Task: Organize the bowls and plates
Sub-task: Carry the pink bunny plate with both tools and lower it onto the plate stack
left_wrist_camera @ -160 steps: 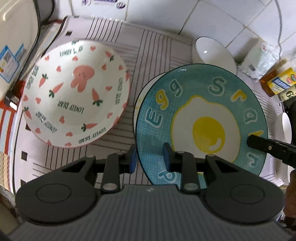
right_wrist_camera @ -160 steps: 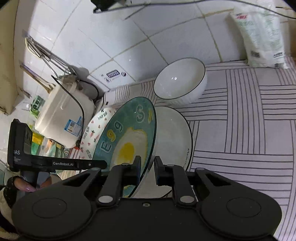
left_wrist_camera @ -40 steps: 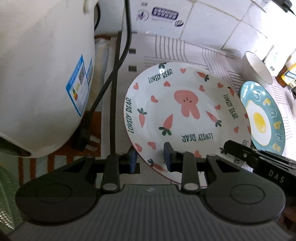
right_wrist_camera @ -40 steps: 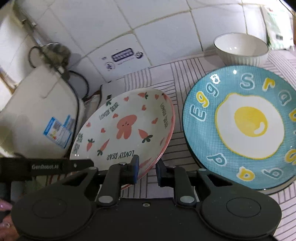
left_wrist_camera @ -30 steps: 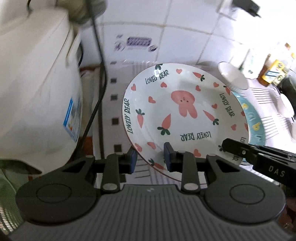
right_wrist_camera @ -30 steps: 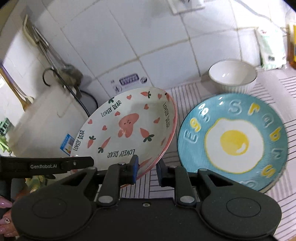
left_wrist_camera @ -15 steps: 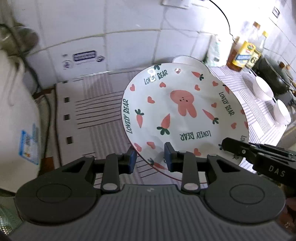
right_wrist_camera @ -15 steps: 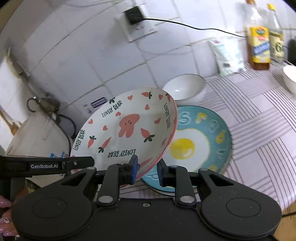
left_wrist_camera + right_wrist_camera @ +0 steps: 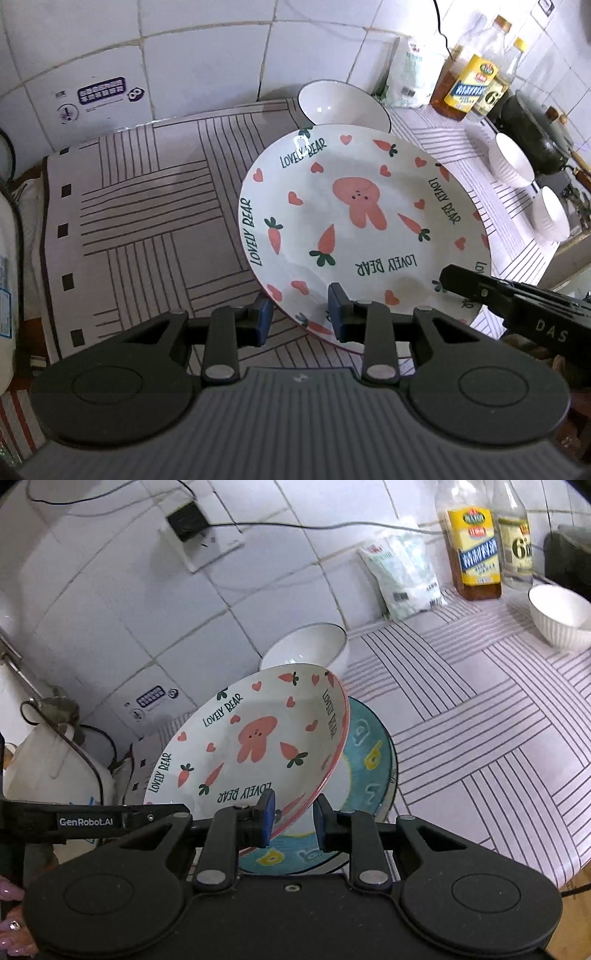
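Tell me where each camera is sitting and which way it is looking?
Left wrist view: sits on the left gripper, looking forward and down at the bunny plate over the striped mat; its own jaws and the right gripper's side show.
Right wrist view: sits on the right gripper, looking along the tilted bunny plate toward the egg plate and tiled wall; its jaws, the left gripper and fingertips show.
Shared: the bunny plate, the white bowl and the bottles.

Rabbit plate [image 9: 251,746] above egg plate [image 9: 369,760] — bowl [image 9: 310,646] behind, by wall.
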`<state>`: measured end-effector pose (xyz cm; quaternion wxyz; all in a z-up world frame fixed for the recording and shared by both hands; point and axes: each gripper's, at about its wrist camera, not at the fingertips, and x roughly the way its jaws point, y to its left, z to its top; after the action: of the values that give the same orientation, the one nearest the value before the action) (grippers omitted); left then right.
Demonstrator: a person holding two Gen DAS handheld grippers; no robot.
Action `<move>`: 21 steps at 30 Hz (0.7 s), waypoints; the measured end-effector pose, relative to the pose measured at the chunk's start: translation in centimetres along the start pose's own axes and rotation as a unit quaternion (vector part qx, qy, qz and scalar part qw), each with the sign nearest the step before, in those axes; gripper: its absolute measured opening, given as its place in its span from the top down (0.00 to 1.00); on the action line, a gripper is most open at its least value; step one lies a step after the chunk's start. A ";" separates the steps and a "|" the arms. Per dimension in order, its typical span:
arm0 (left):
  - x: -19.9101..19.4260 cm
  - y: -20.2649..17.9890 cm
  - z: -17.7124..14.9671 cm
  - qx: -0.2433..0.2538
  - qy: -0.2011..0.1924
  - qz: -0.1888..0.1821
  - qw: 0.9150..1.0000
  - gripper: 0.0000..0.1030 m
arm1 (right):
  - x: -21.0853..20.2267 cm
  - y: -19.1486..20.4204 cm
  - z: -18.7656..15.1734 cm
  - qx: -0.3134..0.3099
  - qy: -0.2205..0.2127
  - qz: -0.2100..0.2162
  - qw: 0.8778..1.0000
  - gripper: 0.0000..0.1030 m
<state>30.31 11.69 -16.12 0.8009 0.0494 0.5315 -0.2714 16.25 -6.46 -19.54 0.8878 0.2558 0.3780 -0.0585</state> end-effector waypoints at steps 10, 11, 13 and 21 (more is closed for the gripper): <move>3.2 -0.6 1.3 -0.021 0.076 0.006 0.997 0.71 | 2.4 -1.6 0.4 -0.001 0.044 -0.016 0.999 0.74; 3.4 -0.4 1.5 -0.026 0.083 0.004 0.996 0.70 | 2.5 -1.5 0.6 -0.006 0.046 -0.019 0.999 0.74; 3.7 -0.2 1.9 -0.013 0.076 0.005 0.997 0.70 | 2.7 -1.4 0.9 -0.010 0.051 -0.024 0.998 0.74; 4.3 -0.5 2.4 -0.015 0.099 0.018 0.995 0.69 | 3.2 -0.5 0.9 -0.031 0.077 -0.056 0.995 0.74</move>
<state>33.25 8.74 -18.79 0.7494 0.0737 0.6114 -0.2432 18.90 -7.02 -21.45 0.8590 0.2106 0.4602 -0.0768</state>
